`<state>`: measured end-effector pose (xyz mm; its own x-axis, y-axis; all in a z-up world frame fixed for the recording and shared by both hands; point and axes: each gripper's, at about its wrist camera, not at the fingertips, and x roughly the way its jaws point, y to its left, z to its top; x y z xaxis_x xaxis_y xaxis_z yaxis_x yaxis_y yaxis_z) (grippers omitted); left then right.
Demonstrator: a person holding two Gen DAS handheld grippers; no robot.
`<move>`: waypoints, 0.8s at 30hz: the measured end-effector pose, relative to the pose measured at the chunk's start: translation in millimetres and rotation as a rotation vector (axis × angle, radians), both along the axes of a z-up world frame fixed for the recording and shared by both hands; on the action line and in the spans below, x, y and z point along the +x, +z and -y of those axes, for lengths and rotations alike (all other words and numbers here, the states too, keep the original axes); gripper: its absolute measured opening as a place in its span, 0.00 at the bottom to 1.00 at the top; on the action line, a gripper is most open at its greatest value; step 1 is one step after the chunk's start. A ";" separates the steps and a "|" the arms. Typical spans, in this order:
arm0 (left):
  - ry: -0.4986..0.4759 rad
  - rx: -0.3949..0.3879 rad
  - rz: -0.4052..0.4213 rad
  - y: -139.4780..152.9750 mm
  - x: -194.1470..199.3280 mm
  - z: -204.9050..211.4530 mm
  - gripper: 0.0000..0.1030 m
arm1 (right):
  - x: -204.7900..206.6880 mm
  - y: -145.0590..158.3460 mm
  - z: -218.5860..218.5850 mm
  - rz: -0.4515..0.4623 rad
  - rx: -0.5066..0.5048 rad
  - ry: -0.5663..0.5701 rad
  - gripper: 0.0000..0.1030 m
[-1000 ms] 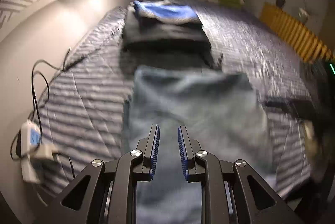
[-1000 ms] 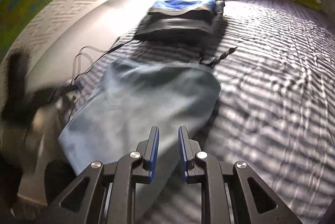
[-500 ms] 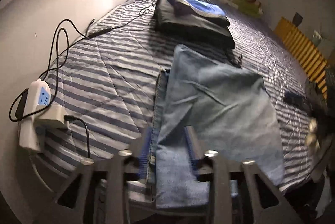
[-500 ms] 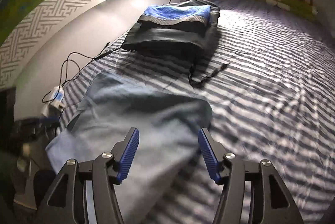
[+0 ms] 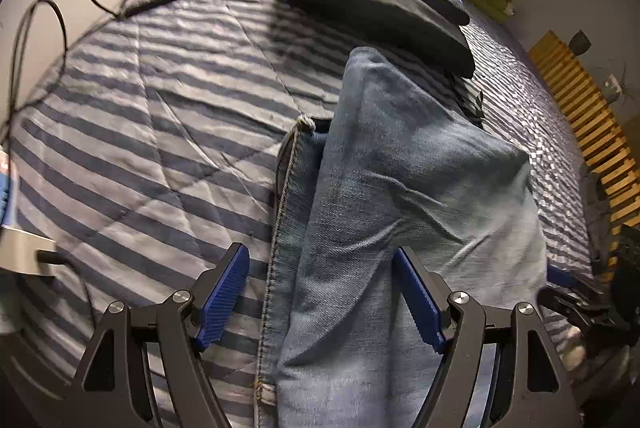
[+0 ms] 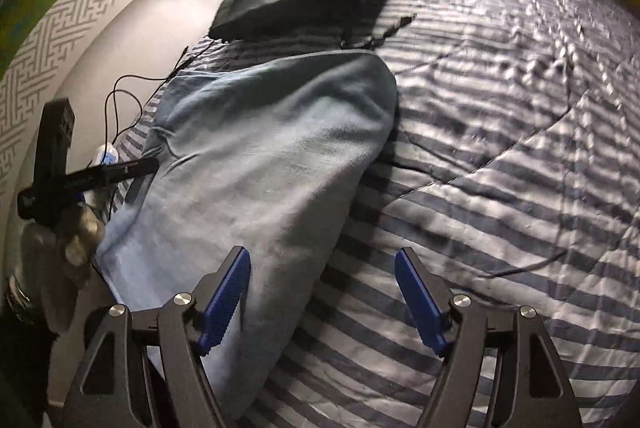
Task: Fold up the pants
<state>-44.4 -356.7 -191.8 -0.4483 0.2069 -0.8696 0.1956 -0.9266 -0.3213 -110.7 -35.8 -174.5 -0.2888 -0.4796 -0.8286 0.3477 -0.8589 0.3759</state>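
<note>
Left wrist view: left gripper (image 5: 322, 298) jaws just opened from near shut to wide, nothing pinched; denim runs between them untouched. Jeans (image 5: 400, 188) at frame centre, folded lengthwise on striped quilt (image 5: 160, 148), seamed edge showing at left of top layer, dark folded stack (image 5: 380, 0) at upper centre. Right wrist view: right gripper (image 6: 322, 302) likewise just opened wide, empty; jeans (image 6: 260, 156) centre left, right edge passing between jaws. Reads as release after a fold, cloth laid down; next fold likely pending.
</note>
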 end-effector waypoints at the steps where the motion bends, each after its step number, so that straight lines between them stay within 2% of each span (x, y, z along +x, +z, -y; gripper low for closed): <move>1: -0.006 0.019 0.000 -1.6 -1.3 1.3 0.73 | -4.8 -4.3 0.7 0.034 -0.022 -0.006 0.69; 2: -0.012 0.037 0.000 -3.7 -1.6 2.3 0.65 | -8.5 -8.6 0.8 0.062 -0.046 -0.011 0.69; 3: -0.023 0.069 0.004 -6.0 -3.5 3.3 0.64 | -12.3 -11.0 1.2 0.081 -0.064 -0.013 0.69; 6: -0.031 0.092 0.012 -9.4 -6.7 3.6 0.58 | -24.2 -15.3 1.3 0.115 -0.129 -0.039 0.68; 7: -0.036 0.113 0.013 -10.3 -7.5 3.6 0.51 | -26.8 -15.5 0.8 0.119 -0.145 -0.051 0.63; 8: -0.032 0.123 0.018 -10.9 -9.6 3.6 0.50 | -29.7 -16.4 1.0 0.132 -0.161 -0.060 0.56; 10: -0.046 0.100 0.017 -11.6 -11.3 -0.1 0.48 | -33.4 -17.8 5.9 0.137 -0.180 -0.053 0.54; 16: -0.058 0.085 0.019 -9.4 -11.3 -2.9 0.46 | -33.7 -12.9 34.6 0.102 -0.113 -0.021 0.40; 18: -0.068 0.043 0.017 -7.5 -13.3 -6.2 0.52 | -33.0 -11.9 35.8 0.098 -0.097 -0.006 0.39; 20: -0.039 0.027 0.017 -9.2 -17.8 -6.0 0.72 | -34.9 -13.1 33.1 0.116 -0.105 -0.008 0.37; 22: -0.033 0.054 0.015 -13.4 -26.3 -7.3 0.67 | -36.1 -13.7 33.2 0.127 -0.105 -0.014 0.34; 23: -0.050 0.052 0.012 -12.8 -29.6 -10.5 0.54 | -36.0 -13.2 33.9 0.125 -0.099 -0.012 0.30; 24: -0.047 0.070 0.021 -12.1 -32.2 -12.7 0.53 | -35.9 -12.4 35.9 0.120 -0.094 -0.008 0.28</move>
<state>-76.6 -344.0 -203.9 -0.4182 0.2879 -0.8616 0.1595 -0.9105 -0.3816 -146.6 -71.7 -186.9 -0.1945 -0.5544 -0.8092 0.2886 -0.8208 0.4929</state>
